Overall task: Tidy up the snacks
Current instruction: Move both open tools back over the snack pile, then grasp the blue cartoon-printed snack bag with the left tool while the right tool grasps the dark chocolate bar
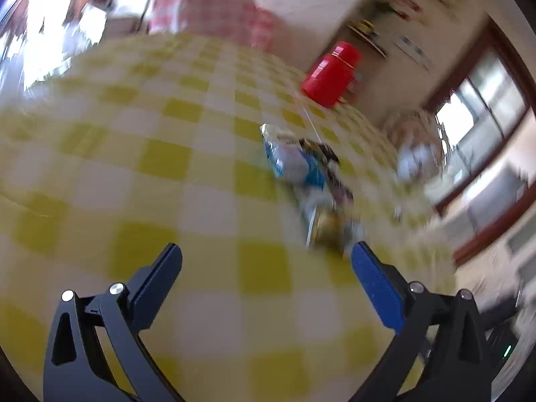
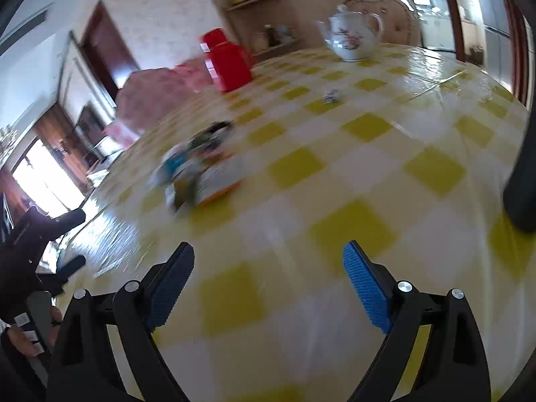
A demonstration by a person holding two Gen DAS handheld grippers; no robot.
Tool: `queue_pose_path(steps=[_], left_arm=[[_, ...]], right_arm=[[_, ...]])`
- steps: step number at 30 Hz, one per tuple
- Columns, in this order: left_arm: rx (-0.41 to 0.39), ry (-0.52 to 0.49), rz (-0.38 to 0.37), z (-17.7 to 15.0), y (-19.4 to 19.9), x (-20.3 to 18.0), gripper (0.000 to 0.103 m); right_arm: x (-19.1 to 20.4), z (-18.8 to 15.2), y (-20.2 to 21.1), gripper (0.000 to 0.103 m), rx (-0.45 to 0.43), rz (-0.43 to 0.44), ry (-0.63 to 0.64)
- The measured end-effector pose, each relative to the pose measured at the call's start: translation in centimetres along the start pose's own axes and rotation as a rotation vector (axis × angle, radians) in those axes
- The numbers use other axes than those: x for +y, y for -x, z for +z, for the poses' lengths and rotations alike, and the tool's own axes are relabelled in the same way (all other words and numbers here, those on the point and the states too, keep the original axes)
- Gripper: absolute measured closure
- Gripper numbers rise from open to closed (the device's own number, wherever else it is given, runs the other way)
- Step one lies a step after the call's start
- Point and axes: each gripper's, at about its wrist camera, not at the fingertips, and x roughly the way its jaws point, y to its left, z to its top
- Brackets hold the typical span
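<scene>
Both views are blurred by motion, so fine detail is limited; the left gripper stands spread wide with nothing between its pads, and the right gripper likewise stands spread and empty above the yellow-checked tablecloth; the snack packets lie in a loose heap on the cloth, ahead of the left gripper and slightly to its right, and ahead and to the left of the right gripper; a small separate item lies apart, nearer the white teapot; a red flask stands beyond the heap. Assessment: the step appears to be an approach to the heap; recommended practice is to slow down, single out one outer packet, and close on its edge without dragging its neighbours. No brand, label or writing is legible on any packet.
</scene>
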Motion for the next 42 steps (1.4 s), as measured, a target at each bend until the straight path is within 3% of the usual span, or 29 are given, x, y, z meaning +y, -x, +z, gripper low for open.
queue_pose_path(steps=[2,5,11,13,15,20,22,24,27,28,35,39,42], left_arm=[[0.029,0.081,-0.006,1.8,-3.6,-0.6,0.002],[0.071,0.093,0.035,3.9,-7.8,-2.1,0.002],[0.119,0.004,0.137,7.7,-14.0,-4.9,0.002],[0.176,-0.029,0.142,8.5,-15.7,-5.5,0.002],[0.234,-0.054,0.132,8.7,-17.1,-6.0,0.002],[0.239,-0.181,0.249,8.6,-19.1,-7.5,0.002],[0.222,-0.257,0.281,8.0,-19.3,-8.0,0.007],[0.189,-0.328,0.335,7.5,-18.9,-8.1,0.023],[0.172,-0.315,0.26,7.6,-17.4,-7.1,0.041],[0.16,-0.301,0.223,7.8,-16.7,-6.2,0.042],[0.08,-0.159,0.181,7.5,-11.7,-0.7,0.044],[0.042,-0.083,0.142,7.0,-9.0,1.5,0.044],[0.045,-0.086,0.127,6.7,-8.9,1.9,0.044]], right_arm=[[-1.5,2.4,-1.4,0.015,-0.013,-0.02,-0.031],[-3.0,4.8,-2.5,0.015,-0.083,-0.019,-0.111],[-4.6,5.1,-3.4,0.015,-0.058,0.021,-0.202],[-4.4,4.8,-3.4,0.015,-0.049,0.013,-0.197],[-4.5,4.7,-3.5,0.015,-0.024,0.04,-0.227],[-4.3,4.4,-3.0,0.015,-0.019,0.055,-0.234],[-4.0,4.3,-2.9,0.015,-0.019,0.058,-0.22],[-3.6,4.1,-2.8,0.015,-0.019,0.056,-0.194],[-3.1,3.8,-2.6,0.015,-0.03,0.045,-0.158],[-3.0,3.7,-2.6,0.015,-0.032,0.039,-0.149],[-1.3,4.9,-4.4,0.015,-0.035,0.036,-0.062],[3.0,8.0,-7.6,0.015,-0.025,0.138,0.094],[6.1,9.7,-10.4,0.018,0.008,0.176,0.166]])
